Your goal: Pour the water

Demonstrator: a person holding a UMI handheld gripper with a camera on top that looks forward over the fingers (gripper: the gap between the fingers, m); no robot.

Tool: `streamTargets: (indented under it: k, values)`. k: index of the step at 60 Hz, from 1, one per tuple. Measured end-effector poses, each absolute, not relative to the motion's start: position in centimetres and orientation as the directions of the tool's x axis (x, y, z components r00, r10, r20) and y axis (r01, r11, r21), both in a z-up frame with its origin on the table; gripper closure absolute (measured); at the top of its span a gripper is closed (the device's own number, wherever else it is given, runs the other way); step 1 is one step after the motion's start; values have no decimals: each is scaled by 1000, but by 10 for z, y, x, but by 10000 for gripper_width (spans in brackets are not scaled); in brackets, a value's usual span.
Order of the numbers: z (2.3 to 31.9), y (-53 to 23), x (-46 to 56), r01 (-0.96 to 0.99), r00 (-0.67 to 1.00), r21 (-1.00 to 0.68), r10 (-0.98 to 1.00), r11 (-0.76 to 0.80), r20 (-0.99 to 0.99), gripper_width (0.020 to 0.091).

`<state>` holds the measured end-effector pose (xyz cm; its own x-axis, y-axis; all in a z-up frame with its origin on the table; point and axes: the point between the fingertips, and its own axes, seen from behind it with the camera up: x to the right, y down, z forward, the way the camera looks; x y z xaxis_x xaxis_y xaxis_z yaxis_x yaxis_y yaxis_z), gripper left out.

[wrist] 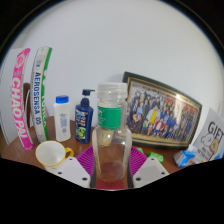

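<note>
One clear plastic bottle (pixel 111 140) with a white cap stands upright between the two fingers of the claw (pixel 111 172), close to the camera. Its base sits down between the purple pads (pixel 92 160), which lie against its lower sides, left and right. The claw appears clamped on the bottle, fingers drawn in to its width. The bottle looks see-through with an orange-brown tint in its lower half; whether that is its contents or the desk (pixel 25 152) seen through it, I cannot tell.

Count of other items on the wooden desk: one yellow cup (pixel 51 153) to the left of the fingers, near the bottle; one small white bottle with a blue cap (pixel 63 118) behind the cup; one dark pump bottle (pixel 87 110) just behind the held bottle; one framed group photograph (pixel 163 110) leaning against the white wall to the right; two upright printed packages (pixel 28 92) at far left; one white gift box (pixel 210 140) at far right.
</note>
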<state>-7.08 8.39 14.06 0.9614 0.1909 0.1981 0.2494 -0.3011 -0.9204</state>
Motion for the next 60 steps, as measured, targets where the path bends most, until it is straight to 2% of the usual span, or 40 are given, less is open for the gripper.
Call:
streamTargets:
  k: [7, 15, 18, 23, 33, 35, 39, 42, 45, 60]
  values:
    - [100, 87, -66, 125, 983, -921, 172, -370, 64, 678]
    - [67, 86, -58, 110, 986, -911, 160, -399, 49, 679]
    - [56, 83, -56, 105, 987, -906, 157, -411, 43, 656]
    - [58, 83, -54, 71, 989, -923, 146, -377, 17, 662]
    - [54, 76, -49, 56, 992, -914, 125, -401, 6, 538]
    - [53, 73, -49, 59, 993, -906, 121, -419, 9, 454]
    - [56, 61, -47, 73, 994, -890, 111, -451, 25, 234]
    - [63, 49, -44, 84, 994, -881, 96, -465, 44, 272]
    - [74, 33, -40, 85, 996, -874, 69, -478, 59, 238]
    - [146, -86, -55, 50, 997, -839, -15, -542, 69, 249]
